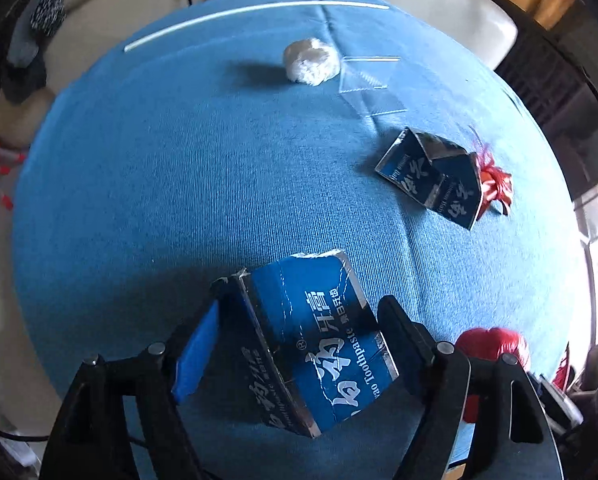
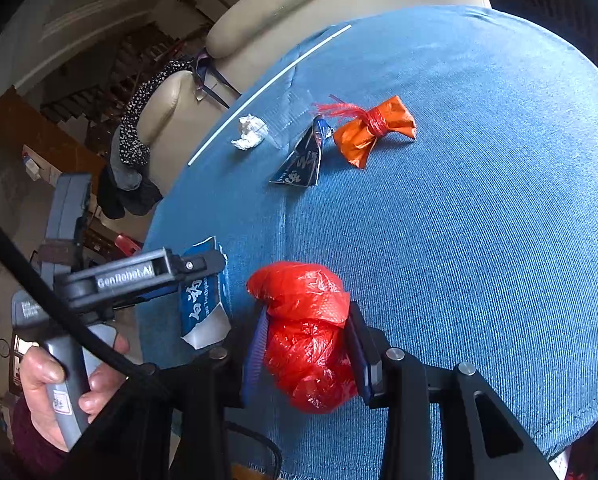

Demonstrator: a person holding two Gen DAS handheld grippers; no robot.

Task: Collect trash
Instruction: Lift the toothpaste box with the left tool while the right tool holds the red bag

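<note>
The left gripper is standing spread around a blue toothpaste box lying on the blue tablecloth; gaps are showing between the pads and the box on both sides. The right gripper is pinching a crumpled red plastic bag near the cloth's front edge, just beside the box. Farther back, a second torn blue carton is lying beside an orange wrapper tied with red string. A white paper wad and a clear plastic sheet are lying near the far edge. A person's hand is gripping the left handle.
</note>
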